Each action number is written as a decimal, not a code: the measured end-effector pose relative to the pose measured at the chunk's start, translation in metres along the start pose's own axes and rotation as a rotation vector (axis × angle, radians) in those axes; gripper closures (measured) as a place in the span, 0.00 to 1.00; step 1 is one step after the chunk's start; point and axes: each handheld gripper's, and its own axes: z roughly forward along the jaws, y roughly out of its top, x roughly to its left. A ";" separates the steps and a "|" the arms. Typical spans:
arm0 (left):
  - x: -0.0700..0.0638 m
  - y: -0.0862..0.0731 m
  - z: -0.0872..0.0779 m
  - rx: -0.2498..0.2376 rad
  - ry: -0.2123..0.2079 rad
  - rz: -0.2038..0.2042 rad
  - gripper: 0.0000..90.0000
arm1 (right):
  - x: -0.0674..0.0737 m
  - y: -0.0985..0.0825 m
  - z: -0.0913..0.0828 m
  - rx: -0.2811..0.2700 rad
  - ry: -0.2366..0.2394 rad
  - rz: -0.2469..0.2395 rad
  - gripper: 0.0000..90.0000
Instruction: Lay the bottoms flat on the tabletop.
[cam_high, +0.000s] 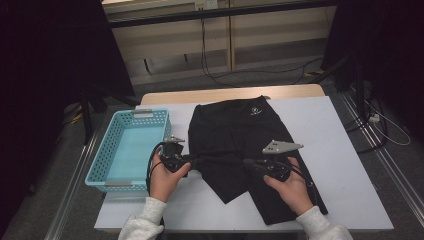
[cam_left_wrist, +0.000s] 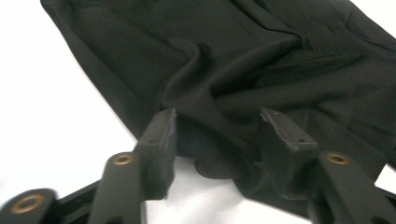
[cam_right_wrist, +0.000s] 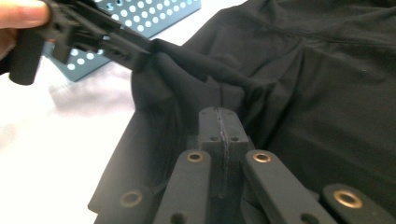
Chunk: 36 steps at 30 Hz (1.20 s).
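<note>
From the high view, black shorts (cam_high: 235, 145) lie spread on the white bench (cam_high: 340, 150), with a turquoise basket (cam_high: 112, 150) just beside the shorts, on your left. Your left claw (cam_high: 192, 161) meets the edge of the shorts nearest the basket. Your right claw (cam_high: 248, 162) sits over the middle of the shorts, near where the two legs split. Both of your hands come in below the shorts, sleeves pale.

In the left gripper view, your left claw (cam_left_wrist: 217, 135) stands half wide, its pads apart and not pressing. A raised fold of the shorts (cam_left_wrist: 243, 60) lies between them, and the white bench (cam_left_wrist: 51, 121) shows beside the shorts.

In the right gripper view, your right claw (cam_right_wrist: 219, 122) is closed tight, pads together, with shorts fabric (cam_right_wrist: 327, 79) bunched right at its tips; whether cloth is pinched between them, you cannot tell. Beyond the shorts, your left claw (cam_right_wrist: 140, 55) touches a pulled-up ridge of cloth, with the basket (cam_right_wrist: 140, 18) behind it.
</note>
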 end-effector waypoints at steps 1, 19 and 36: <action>-0.001 -0.001 -0.001 0.002 -0.003 0.001 0.49 | -0.002 0.000 -0.001 -0.004 -0.004 0.007 1.00; -0.022 -0.024 0.024 0.058 0.019 0.091 0.57 | -0.008 -0.004 -0.004 0.007 -0.017 0.013 1.00; -0.026 -0.023 0.032 0.041 -0.001 0.030 0.97 | -0.008 -0.005 -0.005 0.014 -0.024 0.015 1.00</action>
